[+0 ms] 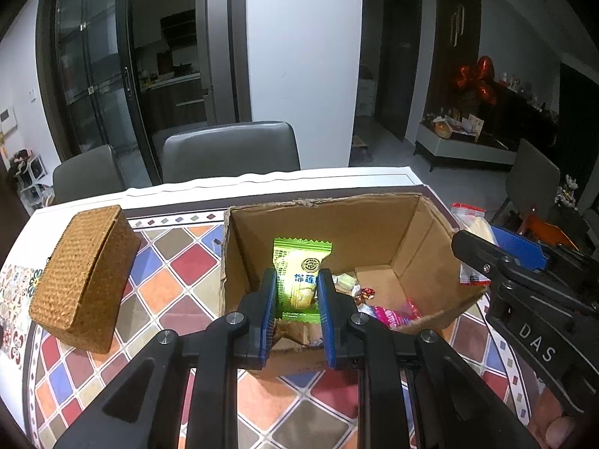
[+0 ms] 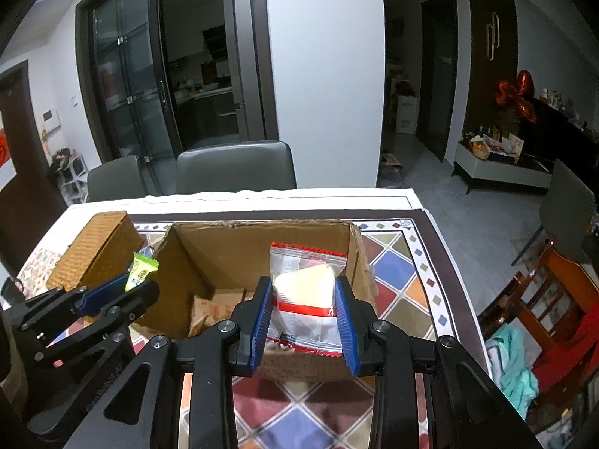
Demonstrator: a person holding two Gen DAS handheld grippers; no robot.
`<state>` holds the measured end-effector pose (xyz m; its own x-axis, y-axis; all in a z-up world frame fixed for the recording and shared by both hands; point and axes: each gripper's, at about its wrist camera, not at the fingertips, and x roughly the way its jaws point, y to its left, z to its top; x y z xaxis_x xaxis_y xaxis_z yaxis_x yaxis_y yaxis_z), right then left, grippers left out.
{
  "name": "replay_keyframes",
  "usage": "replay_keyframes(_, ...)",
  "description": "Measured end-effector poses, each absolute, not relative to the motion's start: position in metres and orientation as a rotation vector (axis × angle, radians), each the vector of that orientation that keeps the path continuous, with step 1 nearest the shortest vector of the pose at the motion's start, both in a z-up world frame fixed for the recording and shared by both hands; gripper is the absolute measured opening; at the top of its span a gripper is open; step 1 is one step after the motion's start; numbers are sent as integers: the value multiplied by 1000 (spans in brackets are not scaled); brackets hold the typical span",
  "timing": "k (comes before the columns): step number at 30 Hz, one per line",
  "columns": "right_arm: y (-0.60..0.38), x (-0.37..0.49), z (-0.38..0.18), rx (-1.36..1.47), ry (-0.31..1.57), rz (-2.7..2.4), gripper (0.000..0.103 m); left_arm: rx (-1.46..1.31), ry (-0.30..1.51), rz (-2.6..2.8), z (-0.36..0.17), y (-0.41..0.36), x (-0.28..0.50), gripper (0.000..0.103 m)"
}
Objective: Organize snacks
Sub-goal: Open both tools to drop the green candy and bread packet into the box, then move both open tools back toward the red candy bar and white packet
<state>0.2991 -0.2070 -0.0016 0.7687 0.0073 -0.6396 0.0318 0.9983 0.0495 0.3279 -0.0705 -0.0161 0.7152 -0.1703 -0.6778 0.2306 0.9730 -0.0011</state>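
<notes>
in the left wrist view, the green snack packet (image 1: pixel 299 277) is pinched upright in the left gripper (image 1: pixel 297 299), held over the near side of the open cardboard box (image 1: pixel 337 220). a clean drop is judged best made once the packet is well inside the walls. wrapped sweets (image 1: pixel 378 307) are seen on the box floor. a woven box (image 1: pixel 84 277) is shut, its contents hidden.

in the right wrist view, the clear red-edged packet (image 2: pixel 305 295) is clamped in the right gripper (image 2: pixel 305 310) above the near wall of the same box; it should be carried further in before release. tan packets (image 2: pixel 219 308) are seen inside.
</notes>
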Motion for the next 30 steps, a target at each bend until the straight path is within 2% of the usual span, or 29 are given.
replay_keyframes(11,-211,322,-17,63,718,-4,35,89,768,-224,-32,-76,346,23)
replay_keyframes(12,-212,323,-18,64,719,-3,35,92,768,-220,-33,-76,346,25)
replay_keyframes(15,-212,324,-18,53,714,-10,39,92,765,-211,-33,-76,346,43)
replay_keyframes(17,-211,324,-18,42,707,-16,42,92,763,-201,-34,-76,344,50)
replay_keyframes(19,-211,323,-18,37,703,-21,54,89,760,-190,-33,-75,342,57)
replay_keyframes(21,-213,323,-16,36,698,-30,60,90,759,-182,-33,-74,342,61)
replay_keyframes(23,-214,322,-14,39,697,-34,62,93,757,-172,-32,-72,340,65)
replay_keyframes(27,-215,317,-11,41,693,-44,65,90,741,-158,-26,-69,332,79)
replay_keyframes(30,-217,310,-7,45,685,-49,67,88,737,-150,-20,-68,324,81)
